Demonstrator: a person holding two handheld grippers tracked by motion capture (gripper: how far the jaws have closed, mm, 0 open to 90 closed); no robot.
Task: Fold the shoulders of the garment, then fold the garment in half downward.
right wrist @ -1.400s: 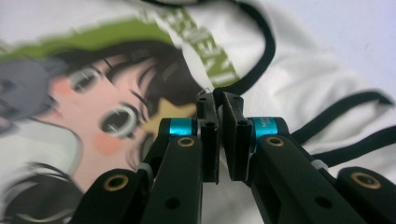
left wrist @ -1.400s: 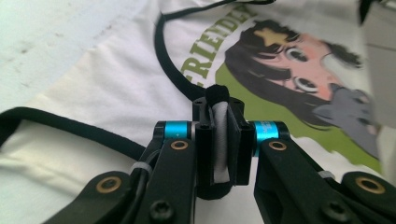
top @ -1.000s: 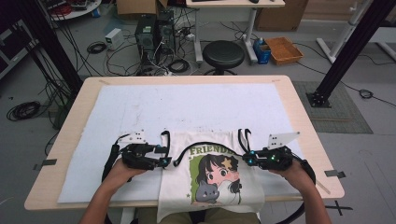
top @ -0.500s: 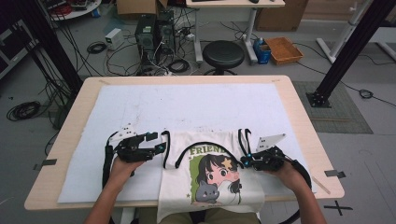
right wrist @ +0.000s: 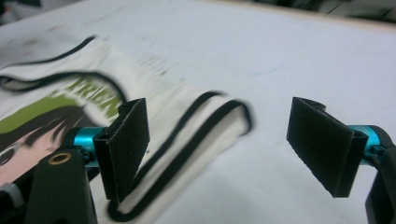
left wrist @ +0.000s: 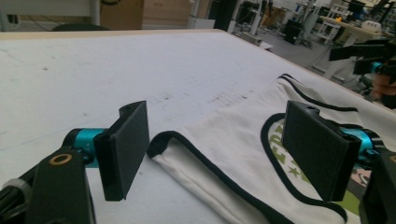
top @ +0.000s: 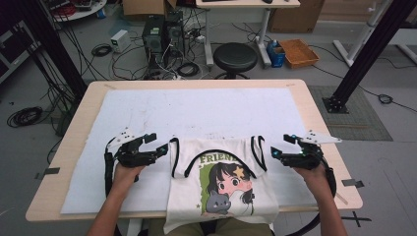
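We see a white tank top (top: 221, 187) with black trim and a cartoon girl print lying flat in the lower centre of the high view, on the white mat (top: 196, 113) that covers the wooden table (top: 319, 128); its hem hangs over the near table edge at the bottom of the frame. The left gripper (top: 158, 147) sits at lower left, just beside the top's left strap, and its jaws have just been opening: they stand wide. In the left gripper view the strap's black-edged end (left wrist: 161, 142) lies on the mat between the two pads (left wrist: 126, 144), touching neither. The right gripper (top: 276, 151) sits at lower right, just off the other strap, and its jaws have just been opening too, now wide apart. In the right gripper view, which is blurred, the folded strap (right wrist: 205, 126) lies by the left pad (right wrist: 128, 140), and we cannot tell whether it touches it; bare mat fills the rest of the gap
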